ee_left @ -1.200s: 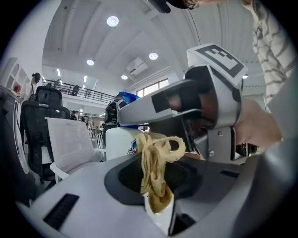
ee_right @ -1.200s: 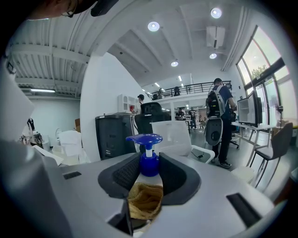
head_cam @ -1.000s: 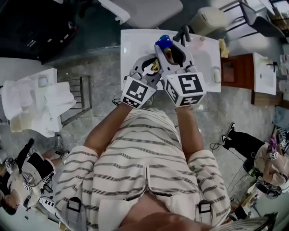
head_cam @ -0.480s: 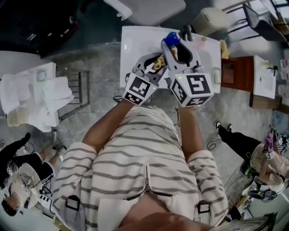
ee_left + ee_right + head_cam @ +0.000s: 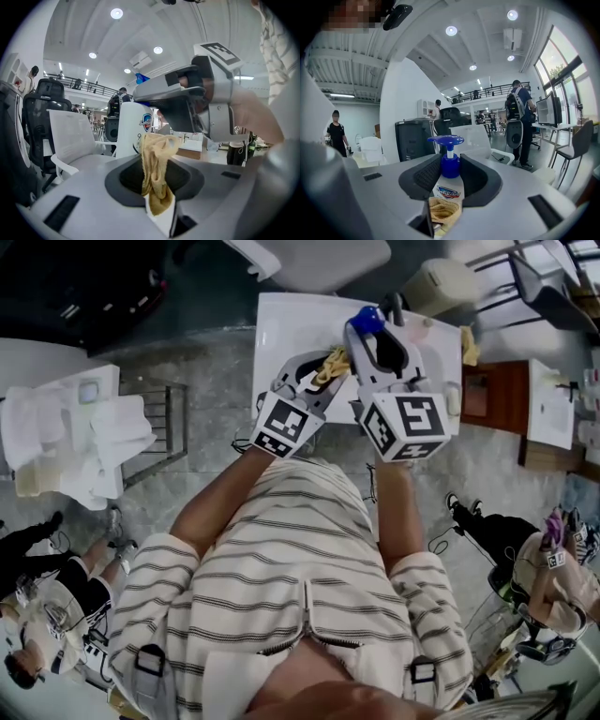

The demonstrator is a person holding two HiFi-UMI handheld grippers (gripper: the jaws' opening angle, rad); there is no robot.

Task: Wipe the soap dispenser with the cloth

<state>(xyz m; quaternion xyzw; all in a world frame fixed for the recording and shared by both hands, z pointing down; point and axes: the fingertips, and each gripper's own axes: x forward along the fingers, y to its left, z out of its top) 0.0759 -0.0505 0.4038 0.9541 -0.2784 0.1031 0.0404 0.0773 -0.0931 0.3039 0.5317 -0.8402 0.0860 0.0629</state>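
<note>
Held clear of the white table, above its near edge rather than resting on it: a white plastic soap dispenser with a blue pump head, upright in the right gripper. Jaws closed on either side of the blue collar and the bottle's shoulder. Lifted that way, probably, to bare the sides and lower body for wiping.

Clamped shut in the left gripper: a crumpled mustard-yellow cloth, soft and bunched, with folds sticking out past the jaw tips. Brought up against the lower front of the bottle and apparently touching it, below the right jaws.

Smooth, hard, rounded plastic against limp woven fabric. Likely to slip or twist under rubbing, hence the firm pinch high at the neck. Wiping judged under way, not finished.
</note>
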